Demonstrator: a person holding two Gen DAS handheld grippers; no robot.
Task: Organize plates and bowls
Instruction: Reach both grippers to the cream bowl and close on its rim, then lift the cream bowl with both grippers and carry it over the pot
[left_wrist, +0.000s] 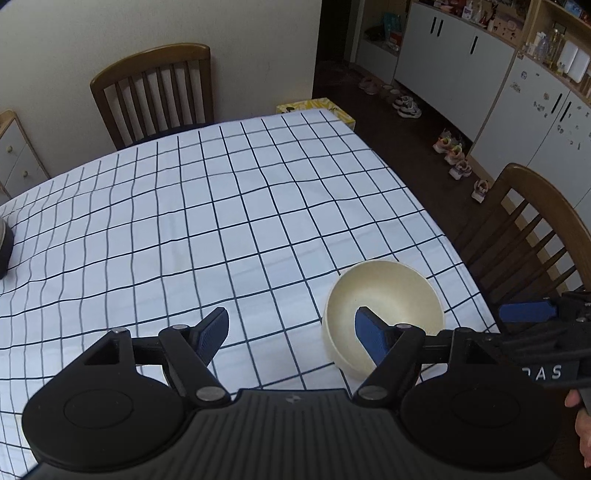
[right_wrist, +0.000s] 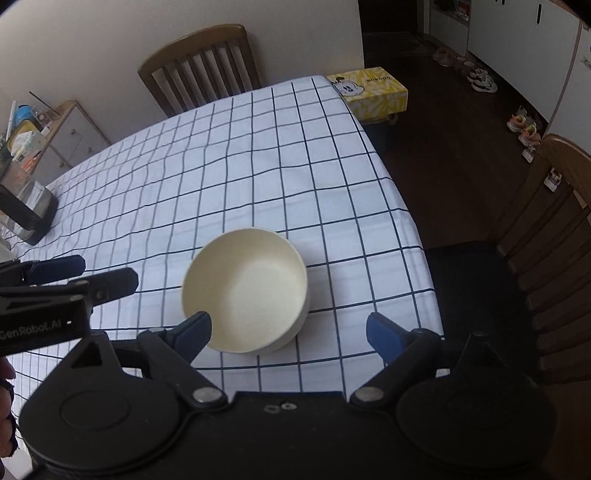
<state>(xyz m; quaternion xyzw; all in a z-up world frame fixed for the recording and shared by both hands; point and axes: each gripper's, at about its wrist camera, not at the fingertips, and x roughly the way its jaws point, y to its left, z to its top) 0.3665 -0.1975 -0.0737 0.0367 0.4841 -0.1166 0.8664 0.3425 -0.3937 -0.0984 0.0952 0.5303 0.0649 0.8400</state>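
A cream bowl (right_wrist: 245, 291) stands upright and empty on the checked tablecloth (right_wrist: 229, 166), near the table's right edge and toward its near end. The right gripper (right_wrist: 291, 334) hovers just over the bowl's near side with its fingers spread wide; the left blue pad (right_wrist: 195, 332) overlaps the bowl's near-left rim in the picture, the right pad sits clear of it over the cloth, and whether either pad touches the bowl cannot be told; nothing is pinched. In the left wrist view the same bowl (left_wrist: 384, 314) lies to the right of the left gripper (left_wrist: 291, 332), whose fingers are also spread apart with only bare cloth between them; its right pad (left_wrist: 369, 336) shows in front of the bowl's hollow. The two grippers sit close side by side. Farther out, a wooden chair (right_wrist: 201, 64) stands at the far end of the table, another chair (right_wrist: 546, 236) at the right side, and a yellow tissue box (right_wrist: 369, 92) sits off the far right corner. A dark metal object (right_wrist: 31, 212) rests at the left edge of the cloth.
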